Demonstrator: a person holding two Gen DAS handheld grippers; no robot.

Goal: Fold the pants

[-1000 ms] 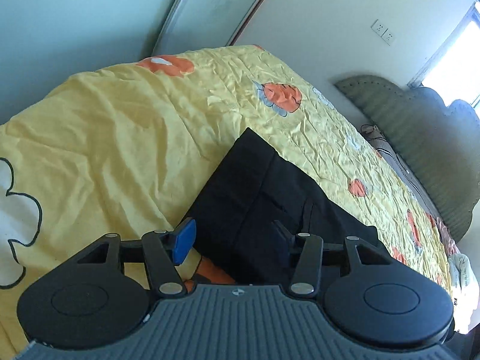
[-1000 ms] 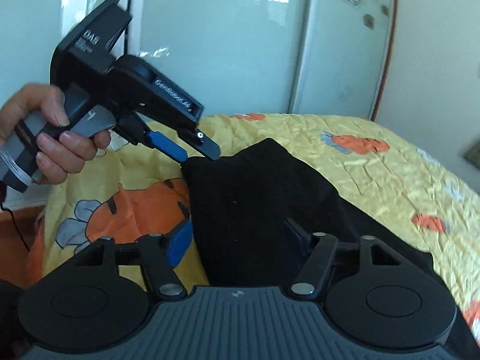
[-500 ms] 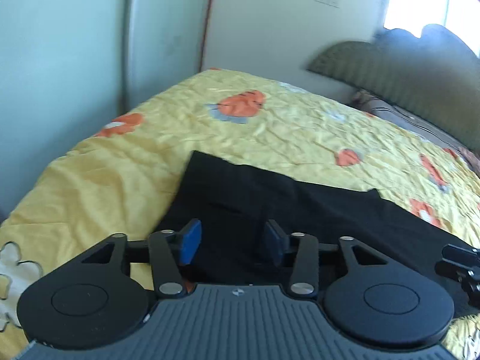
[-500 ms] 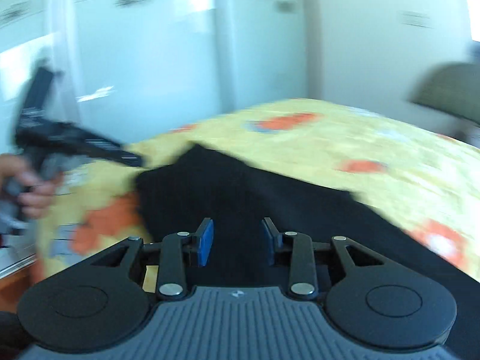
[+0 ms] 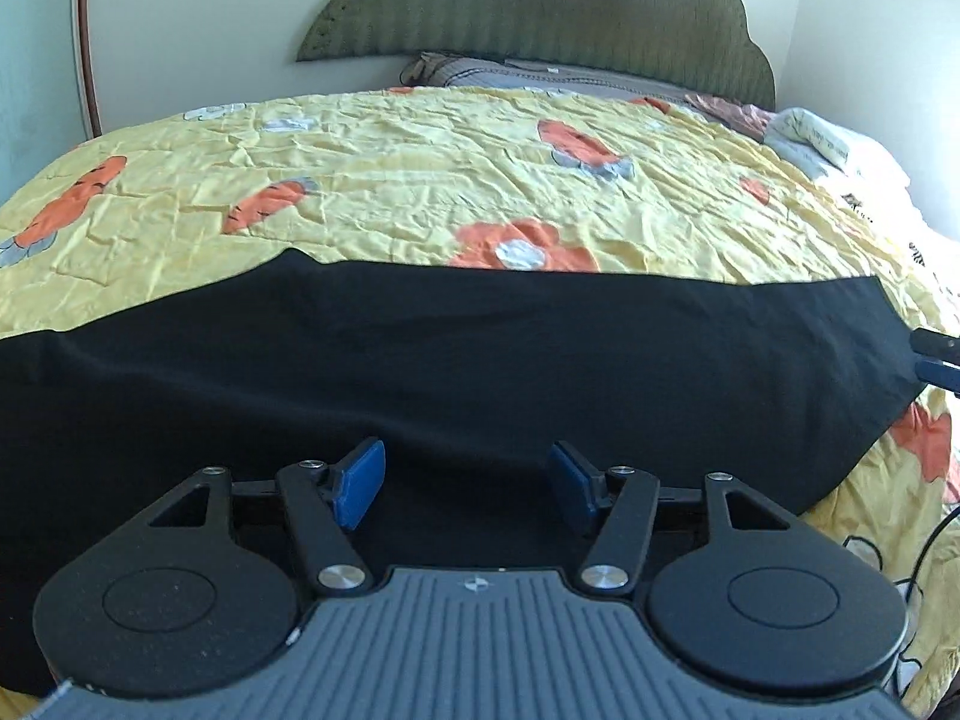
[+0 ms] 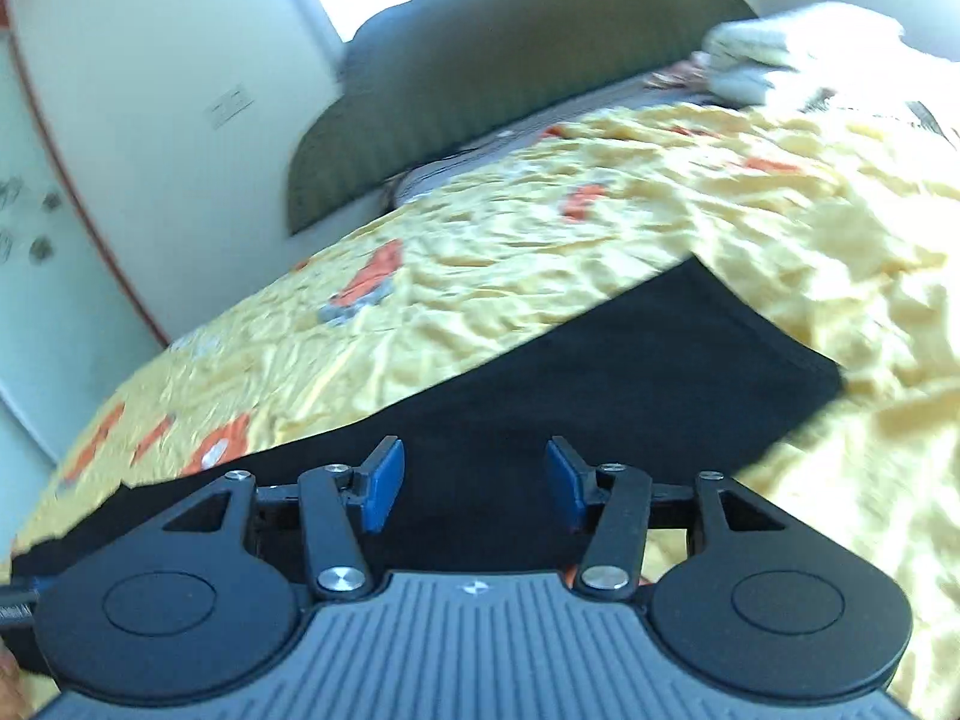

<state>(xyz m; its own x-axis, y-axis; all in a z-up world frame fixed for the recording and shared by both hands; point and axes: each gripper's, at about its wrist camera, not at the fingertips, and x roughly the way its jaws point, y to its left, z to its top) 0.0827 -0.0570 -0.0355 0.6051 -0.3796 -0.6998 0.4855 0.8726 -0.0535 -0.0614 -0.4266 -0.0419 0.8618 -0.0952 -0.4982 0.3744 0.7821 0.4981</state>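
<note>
Home bedroom; bed point(image 5: 420, 180) filling view, wearing crumpled yellow quilt with orange cartoon prints; green scalloped headboard point(image 5: 540, 6) standing against pale wall point(image 5: 198, 30); pillows point(image 5: 816, 138) lying at head; wall sockets point(image 6: 228, 105) showing; window light coming in.

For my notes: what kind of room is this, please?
Most likely a bedroom. The black pants lie on a bed with a yellow flowered cover, a padded green headboard stands against the wall, and a pillow lies below it.
</note>
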